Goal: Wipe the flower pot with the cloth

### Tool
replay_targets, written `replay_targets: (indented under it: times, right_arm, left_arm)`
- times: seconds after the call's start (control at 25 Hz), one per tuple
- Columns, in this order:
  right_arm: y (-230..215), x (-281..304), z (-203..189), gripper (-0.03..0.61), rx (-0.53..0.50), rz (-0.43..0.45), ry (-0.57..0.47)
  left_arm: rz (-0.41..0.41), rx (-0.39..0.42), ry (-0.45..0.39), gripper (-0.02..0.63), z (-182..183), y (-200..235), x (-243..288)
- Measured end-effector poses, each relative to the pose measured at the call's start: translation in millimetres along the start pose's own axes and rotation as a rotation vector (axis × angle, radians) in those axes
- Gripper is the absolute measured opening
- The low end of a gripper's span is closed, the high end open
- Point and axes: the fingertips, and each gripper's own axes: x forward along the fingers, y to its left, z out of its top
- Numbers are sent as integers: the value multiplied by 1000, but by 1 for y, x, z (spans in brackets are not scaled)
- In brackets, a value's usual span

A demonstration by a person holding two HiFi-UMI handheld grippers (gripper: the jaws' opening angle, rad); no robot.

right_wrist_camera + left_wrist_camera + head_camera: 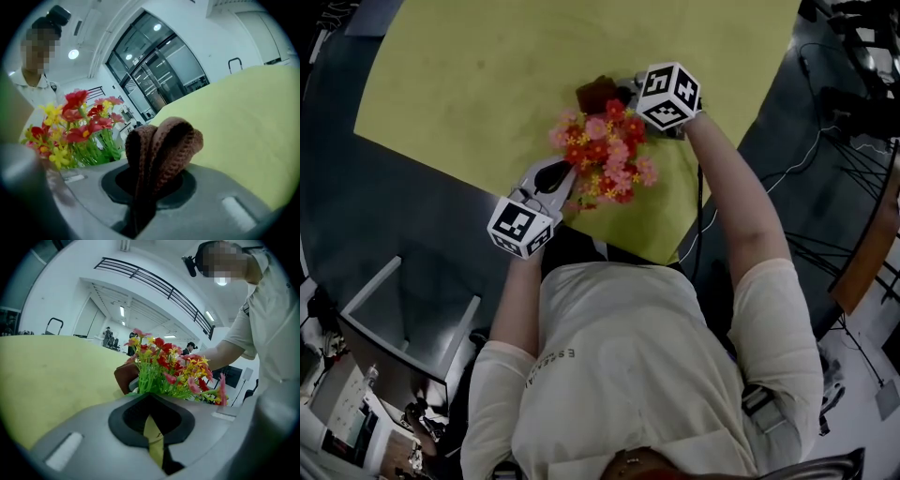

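Observation:
A bunch of red, pink and yellow artificial flowers (605, 155) stands near the front edge of the yellow-green table (487, 75); the blooms hide the flower pot from above. My left gripper (558, 173) reaches in from the lower left. In the left gripper view it (151, 401) is shut on a thin pale yellow edge right under the green stems (147, 378), seemingly the pot's rim. My right gripper (623, 94) sits at the far side of the flowers, shut on a folded brown knitted cloth (161, 140). The cloth (598, 92) bulges out beyond the jaws, beside the flowers (77, 126).
The table's front corner (666, 258) lies just below the flowers, close to the person's body. Dark floor surrounds the table. A pale metal frame (394, 309) stands at the lower left, and cables (806, 159) run across the floor on the right.

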Motion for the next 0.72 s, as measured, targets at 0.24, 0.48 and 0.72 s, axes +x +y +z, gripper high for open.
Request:
replay_targets:
  times: [0.24,0.48,0.72]
  right_arm:
    - [15,-17,-8,48,47,-31,-98]
    - [24,-42,-32,48,95,-110,-136]
    - [49,-56,-61,48,127,-180,-129]
  left_arm:
    - [-20,3,11,12,-3,0,-2]
    - [-48,5,21,11,-4,0,-3]
    - [-80,11,37,11,-7,-6,-5]
